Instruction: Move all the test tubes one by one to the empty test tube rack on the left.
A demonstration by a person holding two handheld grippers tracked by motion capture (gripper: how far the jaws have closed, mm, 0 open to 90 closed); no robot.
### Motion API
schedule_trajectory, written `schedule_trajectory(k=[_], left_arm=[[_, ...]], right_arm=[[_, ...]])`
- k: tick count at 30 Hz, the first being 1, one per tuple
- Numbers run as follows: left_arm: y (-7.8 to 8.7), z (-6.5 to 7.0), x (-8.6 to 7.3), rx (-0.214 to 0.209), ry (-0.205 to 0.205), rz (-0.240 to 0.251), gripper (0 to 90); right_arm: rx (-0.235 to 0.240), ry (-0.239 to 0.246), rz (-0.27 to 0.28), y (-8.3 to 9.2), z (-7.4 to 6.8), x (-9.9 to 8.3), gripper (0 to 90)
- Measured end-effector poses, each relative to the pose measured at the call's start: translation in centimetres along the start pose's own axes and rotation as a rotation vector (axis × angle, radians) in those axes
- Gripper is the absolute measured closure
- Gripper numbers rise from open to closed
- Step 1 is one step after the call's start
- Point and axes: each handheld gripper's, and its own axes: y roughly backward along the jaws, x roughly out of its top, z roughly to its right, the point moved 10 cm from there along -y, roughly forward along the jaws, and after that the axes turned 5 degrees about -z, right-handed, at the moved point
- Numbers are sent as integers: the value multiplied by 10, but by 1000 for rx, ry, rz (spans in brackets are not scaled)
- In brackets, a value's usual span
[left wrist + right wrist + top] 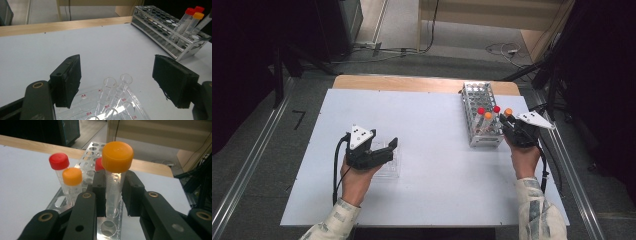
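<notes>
Table [432, 150]: white top with a wooden strip along its far edge; the high view takes in all four edges and both forearms coming in over the near one.
Metal tube rack [481, 114]: stands near the far right corner, its long side running from far to near. The left gripper view shows rows of empty holes [160, 20] towards its far end.
Clear well plate [387, 161]: lies left of the table's middle, towards the near edge. The left gripper view shows red labels such as A4 and B5, and two clear uncapped tubes [117, 87] lying on it.
Left gripper [384, 150]: over the well plate; its jaws stand wide apart with only the plate and those tubes below the gap, the pads touching nothing.
Right gripper [510, 120]: at the near right end of the rack, jaws clamped on an orange-capped tube [115, 177].
Orange-capped tube: upright above a rack hole at that end; the right gripper view shows both pads pressing its clear body.
Other capped tubes: two red [59, 161] and one orange [72, 176] stand in the rack close by.
</notes>
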Motion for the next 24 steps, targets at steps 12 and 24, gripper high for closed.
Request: schedule_trajectory(k=[12, 24], left_arm=[[2, -1, 1, 0, 2, 6, 236], [6, 1, 3, -7, 3, 19, 236]], right_arm=[[30, 9, 41, 28, -8, 16, 712], [119, 46, 26, 50, -33, 17, 712]])
